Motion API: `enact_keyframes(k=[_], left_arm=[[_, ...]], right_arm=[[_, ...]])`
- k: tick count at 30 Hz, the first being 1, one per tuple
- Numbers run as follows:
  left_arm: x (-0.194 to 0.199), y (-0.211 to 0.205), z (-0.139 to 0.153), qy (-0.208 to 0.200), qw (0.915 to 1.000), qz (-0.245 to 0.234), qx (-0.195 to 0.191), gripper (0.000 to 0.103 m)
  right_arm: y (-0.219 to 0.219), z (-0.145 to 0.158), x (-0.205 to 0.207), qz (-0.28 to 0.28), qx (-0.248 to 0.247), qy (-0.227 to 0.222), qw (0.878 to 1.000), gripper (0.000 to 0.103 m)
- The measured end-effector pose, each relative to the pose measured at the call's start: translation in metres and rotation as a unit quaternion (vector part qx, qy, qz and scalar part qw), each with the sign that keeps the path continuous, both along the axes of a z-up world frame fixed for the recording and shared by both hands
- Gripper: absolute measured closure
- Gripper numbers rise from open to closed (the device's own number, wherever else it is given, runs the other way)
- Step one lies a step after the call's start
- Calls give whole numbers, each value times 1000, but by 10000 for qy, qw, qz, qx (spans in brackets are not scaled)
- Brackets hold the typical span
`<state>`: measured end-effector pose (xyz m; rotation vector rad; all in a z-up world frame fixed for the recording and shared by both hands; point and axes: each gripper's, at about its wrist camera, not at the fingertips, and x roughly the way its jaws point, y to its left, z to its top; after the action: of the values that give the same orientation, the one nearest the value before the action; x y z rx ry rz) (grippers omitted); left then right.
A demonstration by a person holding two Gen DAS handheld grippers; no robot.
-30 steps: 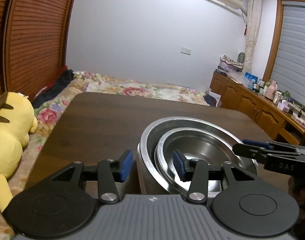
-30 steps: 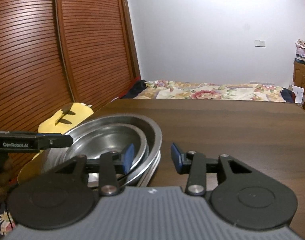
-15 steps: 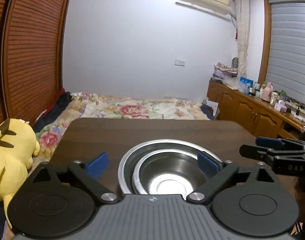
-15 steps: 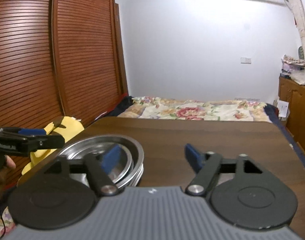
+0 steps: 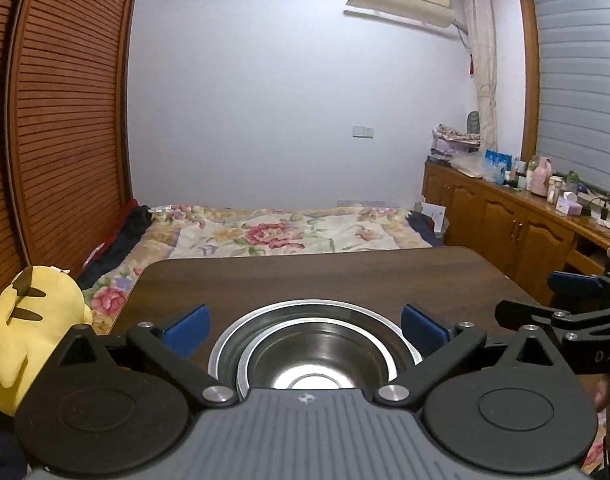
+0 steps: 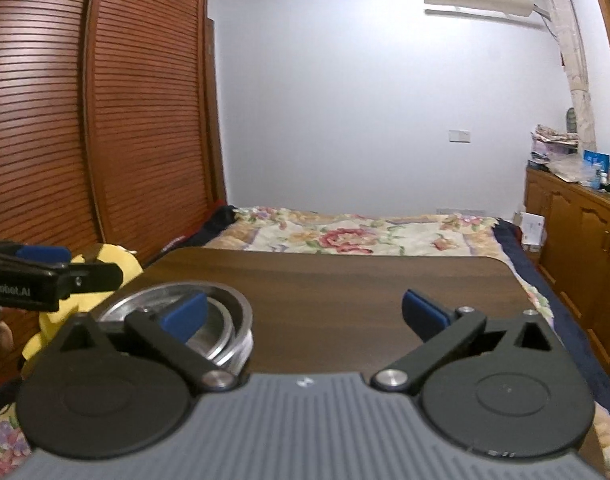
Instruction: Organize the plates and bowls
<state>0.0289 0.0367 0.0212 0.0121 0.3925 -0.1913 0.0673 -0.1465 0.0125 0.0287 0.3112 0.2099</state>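
left wrist view, left to right: a yellow plush toy (image 5: 29, 320) lies on the floral bed (image 5: 289, 232) beside the dark wooden tabletop (image 5: 325, 276). the left gripper (image 5: 305, 330) has its blue-padded fingers (image 5: 187, 330) spread wide, released, holding nothing, one on either side of the nested steel bowls (image 5: 317, 350), which sit on the tabletop's near edge, a smaller bowl inside a larger one. at far right the right gripper (image 5: 561, 296) hangs apart from the bowls, before a wooden cabinet (image 5: 505, 224).

right wrist view: the left gripper (image 6: 45, 272) enters from the left above the plush toy (image 6: 105, 264); the bowls (image 6: 209, 320) lie at lower left; the right gripper (image 6: 305, 316) is likewise spread wide and empty over bare tabletop (image 6: 345, 280).
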Motion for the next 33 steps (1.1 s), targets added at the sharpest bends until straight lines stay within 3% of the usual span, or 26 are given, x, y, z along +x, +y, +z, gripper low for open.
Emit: enact_keyframes(k=[19,33], left_arm=[[-17,-16,-5,15,9997,238,113,0],[-31,-30,-35,154,9991,259,292,0]], right_arm=[[-16,-2,-23,-349,113,52,9993,0],[-19,-21,-33,-513,209,213,9982,0]])
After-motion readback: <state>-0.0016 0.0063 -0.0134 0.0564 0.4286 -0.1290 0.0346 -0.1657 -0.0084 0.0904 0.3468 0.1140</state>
